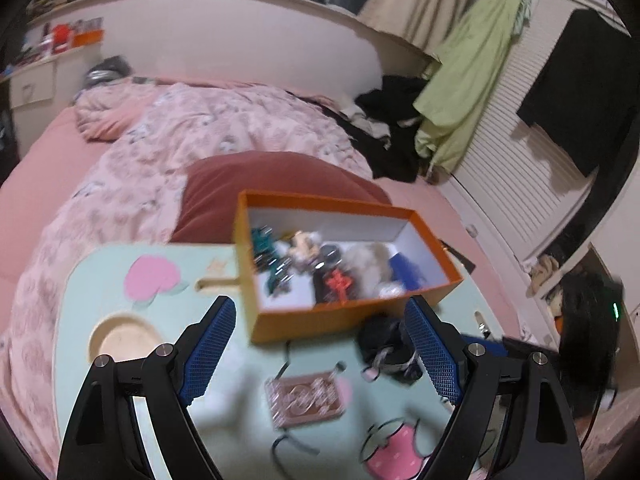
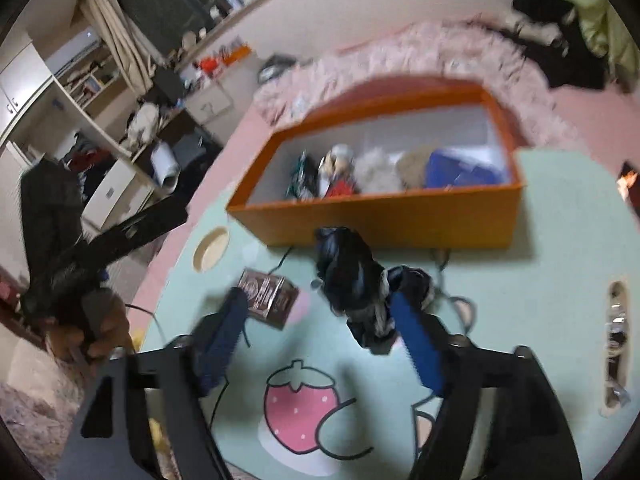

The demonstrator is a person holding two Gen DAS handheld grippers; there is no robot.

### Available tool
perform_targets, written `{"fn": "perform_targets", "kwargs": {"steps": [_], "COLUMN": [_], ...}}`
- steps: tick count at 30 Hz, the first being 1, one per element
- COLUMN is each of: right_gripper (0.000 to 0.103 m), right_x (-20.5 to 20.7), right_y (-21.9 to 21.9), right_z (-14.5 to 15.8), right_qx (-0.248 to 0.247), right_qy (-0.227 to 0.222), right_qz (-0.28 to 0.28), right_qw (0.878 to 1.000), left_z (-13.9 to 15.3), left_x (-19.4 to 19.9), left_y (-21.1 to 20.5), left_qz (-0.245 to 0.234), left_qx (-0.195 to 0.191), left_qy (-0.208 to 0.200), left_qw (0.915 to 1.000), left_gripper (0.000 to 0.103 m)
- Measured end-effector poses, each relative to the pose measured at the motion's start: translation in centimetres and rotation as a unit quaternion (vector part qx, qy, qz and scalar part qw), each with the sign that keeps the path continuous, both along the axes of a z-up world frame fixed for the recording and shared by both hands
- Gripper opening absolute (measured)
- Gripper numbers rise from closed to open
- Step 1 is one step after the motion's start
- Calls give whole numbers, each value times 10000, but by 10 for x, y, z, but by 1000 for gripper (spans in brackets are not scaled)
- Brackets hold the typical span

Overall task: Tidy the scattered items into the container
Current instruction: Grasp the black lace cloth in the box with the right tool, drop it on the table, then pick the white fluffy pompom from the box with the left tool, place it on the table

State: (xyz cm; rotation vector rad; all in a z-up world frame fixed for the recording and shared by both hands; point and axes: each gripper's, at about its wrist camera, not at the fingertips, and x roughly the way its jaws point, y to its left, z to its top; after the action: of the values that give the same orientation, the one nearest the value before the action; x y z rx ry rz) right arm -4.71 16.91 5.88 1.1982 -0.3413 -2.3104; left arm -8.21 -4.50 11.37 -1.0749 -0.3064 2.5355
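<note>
Table [image 2: 540, 240] edge lies clear beside orange box [image 2: 380, 220].

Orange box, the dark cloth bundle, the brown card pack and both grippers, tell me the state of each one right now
Orange box: open-topped, upright on the table, partly filled with small items.
Dark cloth bundle: crumpled on the table in front of the box, not in it.
Brown card pack: lying flat on the table, outside the box.
Left gripper: open, holding nothing.
Right gripper: open, nothing clamped; the bundle lies by its right finger.
</note>
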Motion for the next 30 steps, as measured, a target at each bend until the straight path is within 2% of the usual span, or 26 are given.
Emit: {"fn": "perform_targets", "kwargs": {"steps": [2, 3, 5, 6, 9, 11, 13, 16, 21, 24, 25, 26, 30], "right_gripper": [81, 81, 81, 81, 81, 81, 81, 81, 81, 81, 81, 81, 81], "right_x": [14, 21, 27, 29, 31, 28, 26, 25, 24, 23, 23, 23, 24], "right_y": [-1, -4, -4, -5, -2, -2, 0, 4, 5, 5, 4, 4, 5], "right_z": [1, -2, -13, -23, -39, -46, -47, -48, -48, -49, -49, -49, -50], "right_qx": [286, 594, 835, 921, 1009, 1004, 968, 862, 773, 796, 801, 800, 799], "right_qy": [218, 287, 230, 131, 73, 46, 78, 97, 131, 155, 160, 163, 164], "right_qz": [-56, -79, -134, -175, -378, -472, -544, -580, -586, -581, -580, -581, -579], "right_qw": [9993, 9978, 9961, 9955, 9942, 9938, 9938, 9945, 9952, 9950, 9950, 9950, 9950], "left_z": [7, 10, 8, 6, -15, -27, -39, -53, -66, -66, -64, -62, -33], "left_x": [-14, -25, -42, -52, -80, -88, -93, -100, -105, -101, -99, -98, -91], "left_y": [16, 29, 49, 59, 86, 98, 109, 117, 117, 115, 113, 112, 96], "left_qz": [-211, -367, -532, -619, -696, -724, -780, -673, -613, -694, -720, -741, -687], "left_qx": [-99, -218, -431, -520, -788, -942, -1114, -1359, -1296, -1214, -1093, -947, -344], "left_qy": [25, 10, -126, -220, -680, -833, -913, -1074, -1187, -1124, -1080, -1045, -705], "left_qw": [9997, 9991, 9976, 9965, 9921, 9894, 9865, 9826, 9825, 9838, 9855, 9872, 9945], "left_gripper": [86, 86, 83, 77, 66, 56, 41, 38, 21, 19, 17, 7, 7]}}
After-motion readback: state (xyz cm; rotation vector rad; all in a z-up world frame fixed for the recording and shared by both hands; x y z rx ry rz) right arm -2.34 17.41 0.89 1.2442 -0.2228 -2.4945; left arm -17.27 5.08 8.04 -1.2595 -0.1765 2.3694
